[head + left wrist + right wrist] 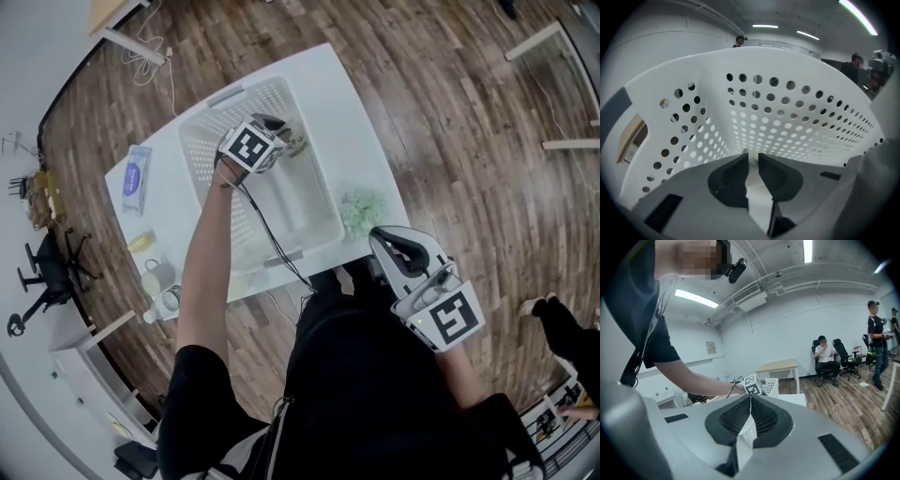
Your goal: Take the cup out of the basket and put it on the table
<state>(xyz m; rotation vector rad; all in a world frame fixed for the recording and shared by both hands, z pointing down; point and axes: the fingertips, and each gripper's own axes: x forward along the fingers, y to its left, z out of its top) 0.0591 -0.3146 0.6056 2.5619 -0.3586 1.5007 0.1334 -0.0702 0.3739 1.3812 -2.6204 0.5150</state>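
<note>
wood floor (450, 112) lies open round the table (361, 141). walled in by the basket (199, 155), the left gripper (753, 157) shows a narrow slit between its jaws; only the head view shows the cup (296, 142) beside it. right gripper (750, 397) closed, outside.

In the left gripper view, a white strip fills the narrow gap between the jaws of the left gripper (753, 157); whether it is a held thing or the floor of the basket (787, 136) is unclear. A blurred grey shape (877, 187) is cut off at the right. In the head view, the marker cube (250, 148) hides the jaw tips, and the patterned thing (296, 142) beside it is too small to name.
</note>
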